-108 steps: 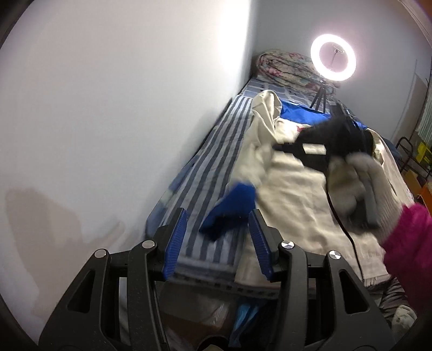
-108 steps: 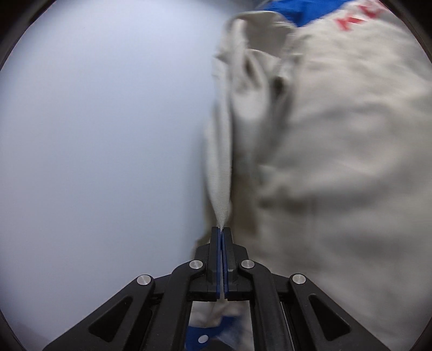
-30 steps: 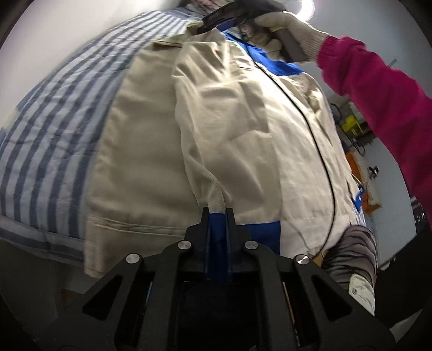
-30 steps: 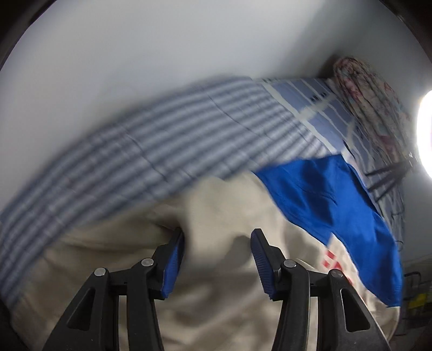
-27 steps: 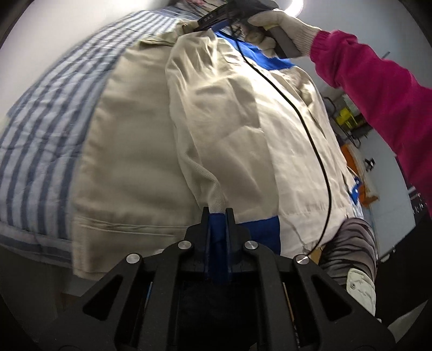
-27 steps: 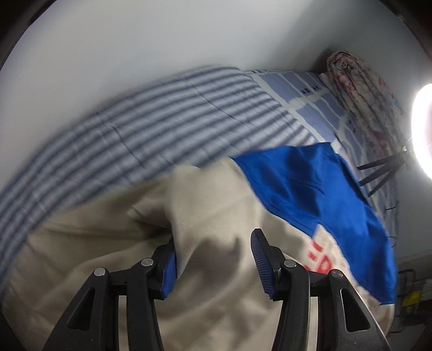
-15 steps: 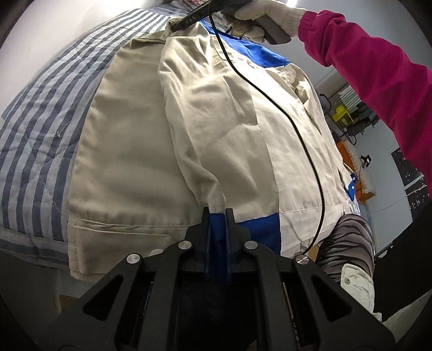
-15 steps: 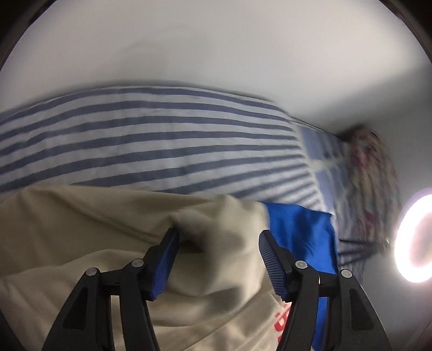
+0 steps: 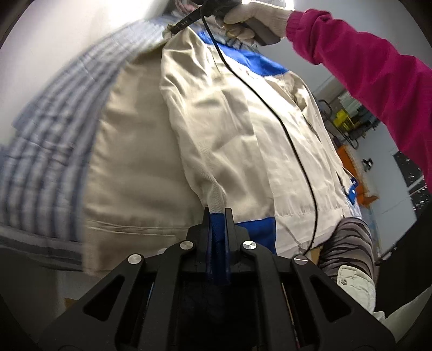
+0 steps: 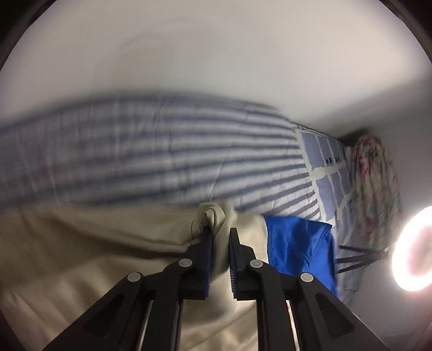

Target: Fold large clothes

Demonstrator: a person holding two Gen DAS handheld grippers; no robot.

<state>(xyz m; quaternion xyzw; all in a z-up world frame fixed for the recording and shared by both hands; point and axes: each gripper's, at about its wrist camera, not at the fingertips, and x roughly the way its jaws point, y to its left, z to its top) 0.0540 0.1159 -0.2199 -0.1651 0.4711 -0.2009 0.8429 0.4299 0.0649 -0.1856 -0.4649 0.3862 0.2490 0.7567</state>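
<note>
A large beige jacket (image 9: 151,151) with blue panels lies spread on the striped bed (image 9: 46,140). One sleeve (image 9: 199,127) is folded over its body. My left gripper (image 9: 217,212) is shut on the sleeve's blue cuff at the near hem. My right gripper (image 10: 220,232) is shut on a bunched fold of beige fabric (image 10: 216,216) at the jacket's far shoulder, next to a blue panel (image 10: 297,243). In the left wrist view the right gripper (image 9: 172,28) shows at the far end, held by a gloved hand (image 9: 256,13).
The bed runs along a white wall (image 10: 216,54). A folded floral quilt (image 10: 375,183) and a lit ring light (image 10: 413,259) stand at the bed's far end. A black cable (image 9: 283,127) trails across the jacket. Shelves and clutter (image 9: 351,121) stand to the right.
My right gripper has shut on the beige fabric at the far shoulder. My left gripper keeps its hold on the cuff, and its view has shifted a little.
</note>
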